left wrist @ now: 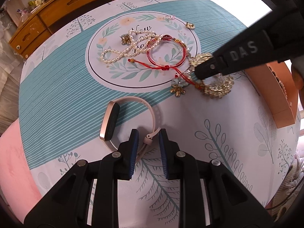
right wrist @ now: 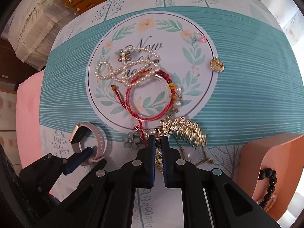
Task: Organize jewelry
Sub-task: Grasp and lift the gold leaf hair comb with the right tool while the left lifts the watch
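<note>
Lying on a printed tablecloth, the jewelry spreads over and around a white circle with a leaf wreath, which serves as the landmark for everything else. At the near rim of that circle sits a gold leaf-shaped hair ornament, its long axis running across the right wrist view, the leafy end pointing right toward an orange box and the other end tucked between the right gripper fingers. Those jaws are pressed nearly together and pinch the ornament's gold metalwork; it looks shiny, spiky and slightly blurred. Inside the circle, a pearl strand loops across the left half, and a red cord bracelet with coloured beads rings a clear glass bangle near the centre, its tail trailing toward the near rim. A blue flower piece rests just outside the near rim, a gold pendant lies on the right rim, and a small ring with a pink stone sits at the far right rim. Outside the circle on the near left, a pale pink smartwatch stands on its edge, face turned left; the left gripper has its jaws narrowly parted around the strap's loose end, and whether the pads press it I cannot tell. Black beads hang in the orange box.
</note>
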Demonstrator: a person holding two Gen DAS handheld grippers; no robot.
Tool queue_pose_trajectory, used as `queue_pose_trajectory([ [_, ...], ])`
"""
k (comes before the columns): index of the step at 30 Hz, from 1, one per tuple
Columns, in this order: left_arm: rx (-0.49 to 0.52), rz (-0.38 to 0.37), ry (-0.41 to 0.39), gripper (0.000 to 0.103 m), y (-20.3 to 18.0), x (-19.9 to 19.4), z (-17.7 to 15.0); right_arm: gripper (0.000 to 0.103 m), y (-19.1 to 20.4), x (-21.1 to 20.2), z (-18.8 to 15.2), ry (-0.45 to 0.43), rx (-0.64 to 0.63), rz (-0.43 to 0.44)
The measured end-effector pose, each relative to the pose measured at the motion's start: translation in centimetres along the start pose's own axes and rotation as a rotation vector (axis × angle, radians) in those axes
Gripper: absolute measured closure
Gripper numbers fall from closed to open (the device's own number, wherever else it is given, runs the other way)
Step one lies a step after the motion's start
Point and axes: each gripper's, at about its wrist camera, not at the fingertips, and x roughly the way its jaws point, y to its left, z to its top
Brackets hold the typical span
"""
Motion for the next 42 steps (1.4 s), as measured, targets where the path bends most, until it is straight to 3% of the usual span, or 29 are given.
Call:
queue_pose_trajectory([
  [11,-0.012,-0.002,-0.004,0.083,0.2,0.0,-0.1,0.096,-1.7,0.0,-1.1,0.040,-0.018,-0.026],
  [25,-0.023,-0.013,0.003,0.084,0.4,0.2,0.0,0.091,-0.5,0.3,-0.3,0.040,0.013,-0.042],
  [28,-0.027,-0.016,0.005,0.084,0.4,0.2,0.0,0.086,-0.4,0.4,-0.1,0.040,0.019,-0.041],
  [30,-0.027,-0.015,0.005,0.084,0.4,0.2,0.0,0.074,-0.3,0.4,-0.1,0.035,0.023,-0.050],
  [33,-0.029,-0.015,0.004,0.083,0.4,0.2,-0.1,0.072,-0.1,1.0,0.0,0.042,0.035,-0.058],
  [40,-0.032,-0.021,0.003,0.083,0.5,0.1,-0.1,0.080,-0.2,0.7,-0.6,0.007,0.031,-0.068],
  [42,-0.034,-0.022,0.003,0.084,0.6,0.1,-0.1,0.093,-0.7,0.7,-0.8,0.005,0.033,-0.040],
])
